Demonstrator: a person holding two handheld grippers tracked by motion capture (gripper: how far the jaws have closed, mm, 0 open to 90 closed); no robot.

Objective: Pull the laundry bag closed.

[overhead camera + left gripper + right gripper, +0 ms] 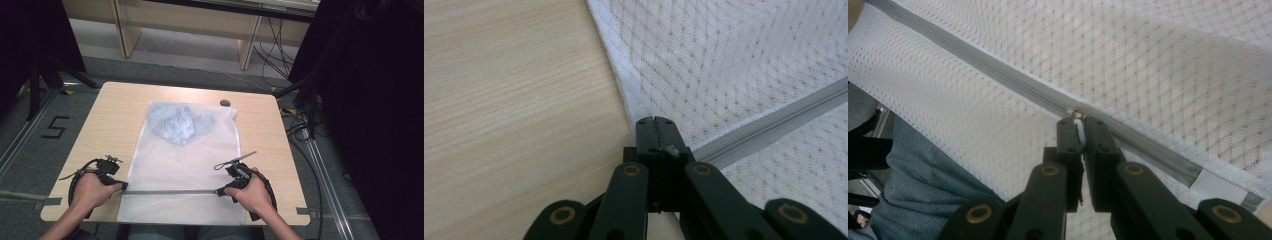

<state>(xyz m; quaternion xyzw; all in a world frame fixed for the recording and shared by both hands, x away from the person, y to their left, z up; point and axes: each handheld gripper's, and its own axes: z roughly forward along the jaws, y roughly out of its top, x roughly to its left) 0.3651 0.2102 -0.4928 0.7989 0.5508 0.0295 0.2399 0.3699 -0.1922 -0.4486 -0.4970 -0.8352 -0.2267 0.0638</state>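
A white mesh laundry bag (185, 160) lies flat on the wooden table (110, 125), with a light blue garment (177, 122) inside near its far end. A grey zipper (170, 191) runs across the bag near the front edge. My left gripper (123, 186) is shut on the bag's left edge at the zipper's end (709, 152). My right gripper (218, 191) is shut on the white zipper pull (1078, 127), close to the zipper's right end. The mesh bag (1158, 80) spreads beyond the right gripper's jaws.
A small dark round object (225, 103) rests at the table's far edge. The bag's near end hangs over the front edge onto the person's lap (913, 190). Dark stands and cables flank the table; a wooden desk (200, 25) stands behind.
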